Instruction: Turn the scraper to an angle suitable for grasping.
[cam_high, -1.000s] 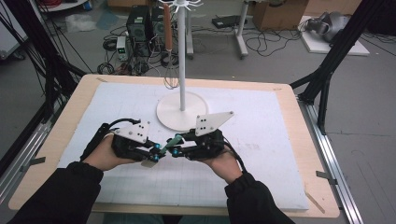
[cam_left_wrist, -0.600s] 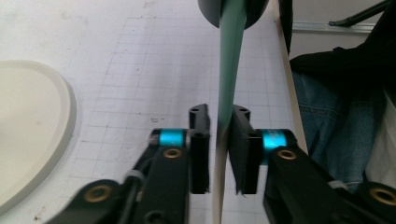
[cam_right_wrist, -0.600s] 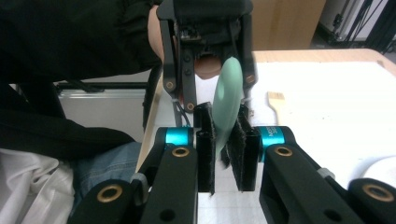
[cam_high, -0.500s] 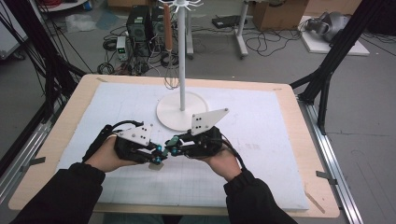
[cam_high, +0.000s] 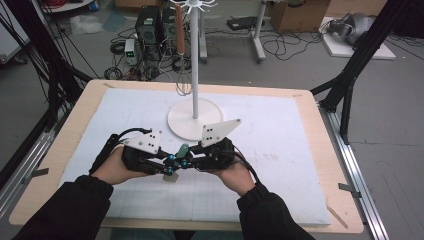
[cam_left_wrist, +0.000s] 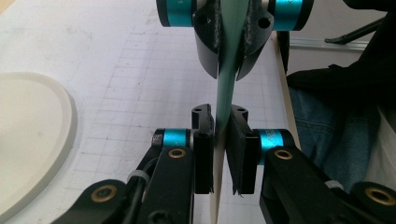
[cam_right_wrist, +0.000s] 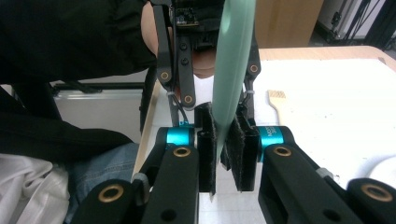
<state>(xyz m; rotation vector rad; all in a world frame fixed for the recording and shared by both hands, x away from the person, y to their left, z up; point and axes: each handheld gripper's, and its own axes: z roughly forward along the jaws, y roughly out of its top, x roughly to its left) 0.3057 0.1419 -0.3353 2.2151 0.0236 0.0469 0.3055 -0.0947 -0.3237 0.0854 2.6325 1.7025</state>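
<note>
A thin spatula with a pale green blade and a cream handle is held edge-on between both grippers above the white mat. In the left gripper view, my left gripper is shut on the cream handle part. Facing it, my right gripper is clamped on the green blade. The right gripper view has my right gripper shut on the green blade, with the left gripper behind it. From the high view the left gripper and right gripper meet tip to tip near the table's front.
A white stand with a round base and a tall pole rises just behind the hands. The gridded white mat covers the wooden table. A small tan strip lies at the mat's edge.
Both hands have stayed together with the grippers tip to tip. They have shifted only slightly, and the right gripper's grey plate has tilted up a little.
</note>
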